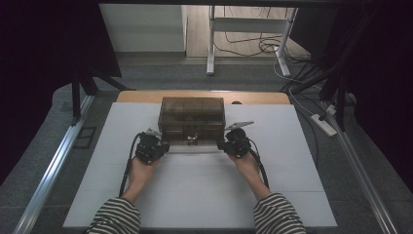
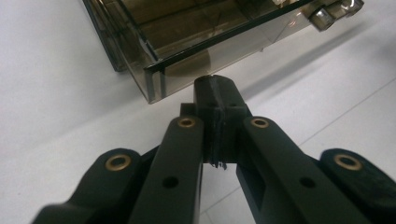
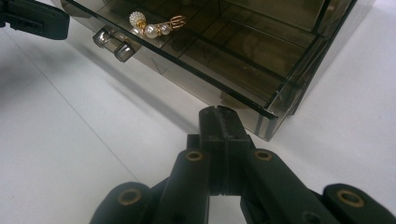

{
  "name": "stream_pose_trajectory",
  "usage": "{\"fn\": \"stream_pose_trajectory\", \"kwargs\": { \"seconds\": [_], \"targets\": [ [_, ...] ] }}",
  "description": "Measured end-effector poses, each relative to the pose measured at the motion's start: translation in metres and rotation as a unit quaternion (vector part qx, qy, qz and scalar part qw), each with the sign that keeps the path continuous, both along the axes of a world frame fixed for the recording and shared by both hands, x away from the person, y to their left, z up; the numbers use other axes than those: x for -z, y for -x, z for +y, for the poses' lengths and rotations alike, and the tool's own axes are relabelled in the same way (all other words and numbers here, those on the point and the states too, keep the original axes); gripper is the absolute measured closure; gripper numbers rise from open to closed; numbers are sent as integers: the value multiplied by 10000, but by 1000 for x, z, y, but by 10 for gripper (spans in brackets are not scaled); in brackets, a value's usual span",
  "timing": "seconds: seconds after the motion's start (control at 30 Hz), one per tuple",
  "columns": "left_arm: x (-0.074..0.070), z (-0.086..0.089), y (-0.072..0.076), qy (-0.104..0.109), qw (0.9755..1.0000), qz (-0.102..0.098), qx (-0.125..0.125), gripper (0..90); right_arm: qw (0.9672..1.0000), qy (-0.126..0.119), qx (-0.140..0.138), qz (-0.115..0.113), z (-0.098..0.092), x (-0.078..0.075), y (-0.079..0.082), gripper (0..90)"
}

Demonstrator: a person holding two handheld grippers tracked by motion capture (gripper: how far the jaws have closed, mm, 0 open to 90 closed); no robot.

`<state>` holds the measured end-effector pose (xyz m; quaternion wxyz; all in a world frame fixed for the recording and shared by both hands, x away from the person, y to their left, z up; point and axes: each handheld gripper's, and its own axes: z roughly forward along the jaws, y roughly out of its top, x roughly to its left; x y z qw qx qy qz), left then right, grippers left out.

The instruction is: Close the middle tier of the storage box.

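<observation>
Striped sleeves at 6 o'clock. Left tool (image 1: 163, 146) and right tool (image 1: 223, 145) pressed together, empty, tips against open drawer front (image 1: 193, 146) of smoked box (image 1: 191, 113), counter (image 1: 87, 170) centre. Earrings (image 3: 156, 26) inside. Probably pushing shut; closing left.

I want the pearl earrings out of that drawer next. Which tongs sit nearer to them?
Roughly equal. The left tongs are at the drawer's left front corner, the right tongs at its right; the earrings lie near the middle.
</observation>
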<state>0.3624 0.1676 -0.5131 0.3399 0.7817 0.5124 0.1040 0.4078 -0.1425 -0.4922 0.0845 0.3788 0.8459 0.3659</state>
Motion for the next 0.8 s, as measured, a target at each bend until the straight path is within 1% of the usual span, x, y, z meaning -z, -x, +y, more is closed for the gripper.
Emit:
{"fn": "stream_pose_trajectory", "kwargs": {
  "seconds": [0.1, 0.2, 0.27, 0.33, 0.47, 0.63, 0.73, 0.8],
  "targets": [
    [0, -2, -3, -57, 10000, 4, -4, 888, 10000, 30, 12, -62, 1, -1, -2, 894],
    [-1, -3, -5, -134, 9999, -15, 2, 888, 10000, 36, 50, -66, 2, -3, -3, 894],
    [-3, -4, -7, -141, 9999, -53, -5, 888, 9999, 65, 50, -116, 3, -3, -4, 893],
    [-4, -4, -9, -143, 9999, -65, -9, 888, 9999, 87, 68, -99, 3, -3, -5, 894],
    [-4, -5, -13, -177, 9998, -42, -28, 888, 9998, 144, 78, -149, 4, -3, -8, 894],
    [-6, -5, -17, -194, 9998, -80, -51, 888, 9996, 139, 151, -178, 5, -1, -11, 893],
    [-6, -5, -21, -205, 9997, -59, -89, 888, 9995, 171, 184, -213, 5, -2, -14, 893],
    [-6, -6, -23, -213, 9997, -59, -88, 889, 9994, 147, 221, -222, 5, -4, -16, 893]
  ]
}}
